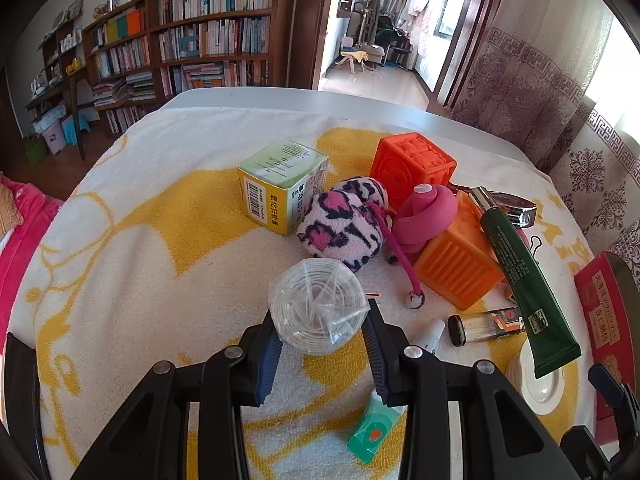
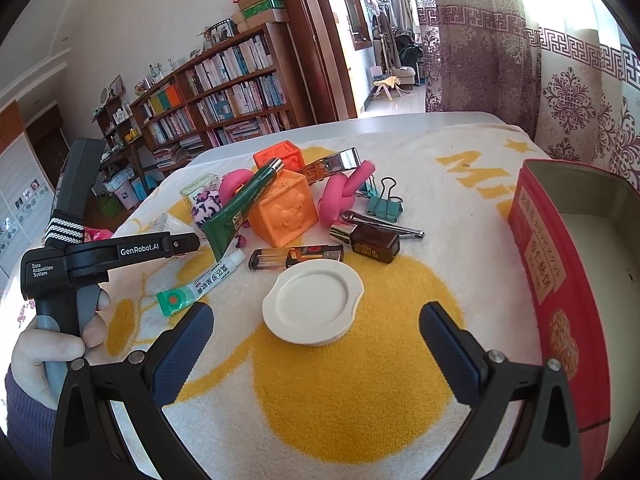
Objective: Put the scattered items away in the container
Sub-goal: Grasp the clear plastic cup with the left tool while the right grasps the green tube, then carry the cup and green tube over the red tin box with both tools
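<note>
My left gripper (image 1: 320,320) is shut on a clear round bag of white coiled string (image 1: 318,306), held just above the yellow and white towel (image 1: 140,240). My right gripper (image 2: 316,320) is open and empty above a white round lid (image 2: 312,304). The red tin container (image 2: 560,272) stands open at the right; it also shows in the left wrist view (image 1: 604,312). Scattered items lie between: a green tube (image 2: 244,208), orange blocks (image 2: 286,214), a pink knotted toy (image 2: 340,196), a brown bottle (image 2: 372,240), a lighter (image 2: 296,258) and a small ointment tube (image 2: 200,286).
A green and yellow box (image 1: 280,184) and a pink leopard plush (image 1: 344,224) lie at the back left of the pile. A teal binder clip (image 2: 384,204) and metal clippers (image 2: 336,162) lie behind the blocks. Bookshelves and curtains stand beyond the table.
</note>
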The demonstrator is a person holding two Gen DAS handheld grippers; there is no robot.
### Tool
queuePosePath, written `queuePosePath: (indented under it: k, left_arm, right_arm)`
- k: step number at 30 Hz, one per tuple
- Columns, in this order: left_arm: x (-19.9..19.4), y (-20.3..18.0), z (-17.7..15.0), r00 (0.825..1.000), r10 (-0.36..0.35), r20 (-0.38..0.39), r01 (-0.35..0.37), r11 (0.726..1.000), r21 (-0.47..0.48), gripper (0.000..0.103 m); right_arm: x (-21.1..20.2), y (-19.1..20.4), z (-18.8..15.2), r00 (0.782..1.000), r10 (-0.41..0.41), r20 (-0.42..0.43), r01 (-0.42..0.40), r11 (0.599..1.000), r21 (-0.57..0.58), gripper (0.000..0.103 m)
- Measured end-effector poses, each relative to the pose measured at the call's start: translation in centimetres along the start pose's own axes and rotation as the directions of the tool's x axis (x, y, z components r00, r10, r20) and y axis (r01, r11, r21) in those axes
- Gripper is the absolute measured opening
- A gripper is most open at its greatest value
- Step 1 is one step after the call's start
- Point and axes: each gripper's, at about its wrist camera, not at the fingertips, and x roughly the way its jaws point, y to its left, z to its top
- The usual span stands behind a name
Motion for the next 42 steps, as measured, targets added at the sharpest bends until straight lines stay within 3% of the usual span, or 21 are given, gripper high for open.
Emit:
queuePosePath:
  k: [7, 10, 12, 20, 25, 27, 35, 38, 40, 42]
  left_arm:
    - [-1.3, -0.3, -0.1, 0.999, -0.021, 0.030, 0.020, 1.000, 0.006, 0.040]
    - [-1.7, -0.2, -0.1, 0.999, -0.031, 0.037, 0.031, 1.000, 0.001, 0.040]
    - [-2.1, -0.1, 0.0, 0.998, -0.030, 0.051, 0.030, 1.000, -0.002, 0.040]
    - [-2.8, 0.0, 0.1, 0.997, -0.051, 0.065, 0.052, 0.999, -0.009, 0.040]
    - [-2.5, 0.6, 0.1, 0.997, -0.041, 0.060, 0.043, 0.999, -0.031, 0.040]
    - [-2.4, 1.0, 0.2, 0.998, -0.029, 0.059, 0.031, 0.999, -0.044, 0.040]
    - [-1.8, 1.4, 0.2, 0.999, 0.003, 0.044, 0.000, 0.998, -0.062, 0.040]
    - [-1.9, 1.4, 0.2, 0.999, 0.003, 0.047, 0.000, 0.998, -0.064, 0.040]
    - [-1.9, 1.4, 0.2, 0.999, 0.001, 0.045, 0.002, 0.998, -0.066, 0.040]
    - [-1.8, 1.3, 0.1, 0.999, -0.002, 0.043, 0.005, 0.998, -0.061, 0.040]
  right_arm:
    - [-0.4, -0.3, 0.0, 0.999, 0.029, 0.021, -0.029, 0.999, 0.018, 0.101]
    - [-0.6, 0.1, 0.3, 0.999, 0.038, 0.027, -0.038, 0.999, 0.007, 0.086]
    - [-0.5, 0.6, 0.7, 0.999, 0.046, 0.010, -0.046, 0.999, -0.007, 0.069]
    - [0.6, 4.2, 5.7, 0.998, 0.051, -0.037, -0.054, 0.993, -0.101, 0.068]
    - [4.1, 5.4, 8.4, 0.998, 0.026, -0.057, -0.033, 0.992, -0.126, 0.056]
    - [5.6, 5.6, 9.0, 0.997, 0.013, -0.072, -0.022, 0.991, -0.132, 0.047]
    - [9.8, 5.8, 10.2, 0.994, -0.047, -0.101, 0.033, 0.990, -0.140, 0.040]
    - [10.3, 5.8, 10.0, 0.993, -0.083, -0.088, 0.067, 0.984, -0.168, 0.032]
    - [10.1, 5.9, 9.9, 0.994, -0.072, -0.086, 0.056, 0.983, -0.173, 0.020]
    - [9.8, 5.7, 9.8, 0.994, -0.072, -0.080, 0.057, 0.984, -0.170, 0.020]
